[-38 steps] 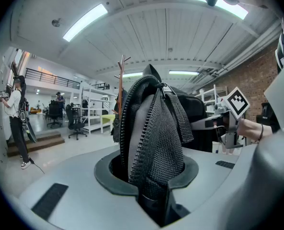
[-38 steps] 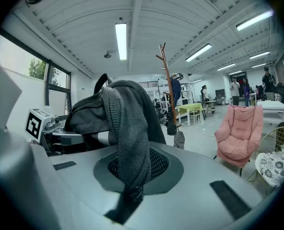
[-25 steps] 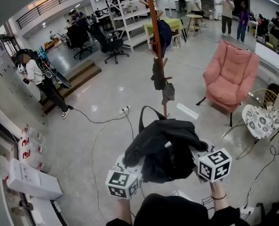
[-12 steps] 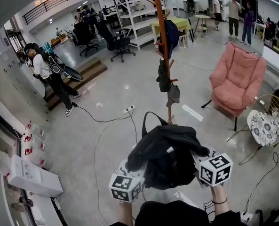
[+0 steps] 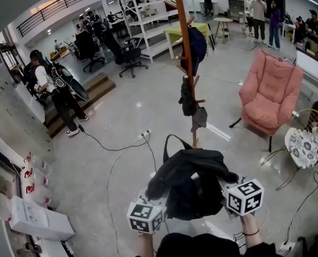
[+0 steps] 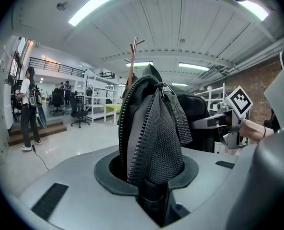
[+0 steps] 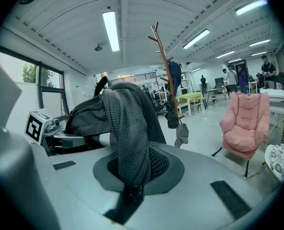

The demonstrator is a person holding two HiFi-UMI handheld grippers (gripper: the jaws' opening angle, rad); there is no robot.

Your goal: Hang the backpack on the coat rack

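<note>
The grey floor (image 5: 121,111) carries a coat rack (image 5: 183,20), pink armchair (image 5: 268,90) and power strip (image 5: 145,134).

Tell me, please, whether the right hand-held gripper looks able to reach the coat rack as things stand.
Probably not yet. The right hand-held gripper is shut on the backpack, and the coat rack stands apart, ahead beyond it. Only open floor lies between, so the way looks free.

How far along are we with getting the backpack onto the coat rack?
Done: the backpack is picked up, with the left tongs and right tongs each shut on its fabric. In hand: it is held in front of the coat rack, apart from it. Left: closing the gap, lifting, and hooking its top loop onto the rack.
</note>
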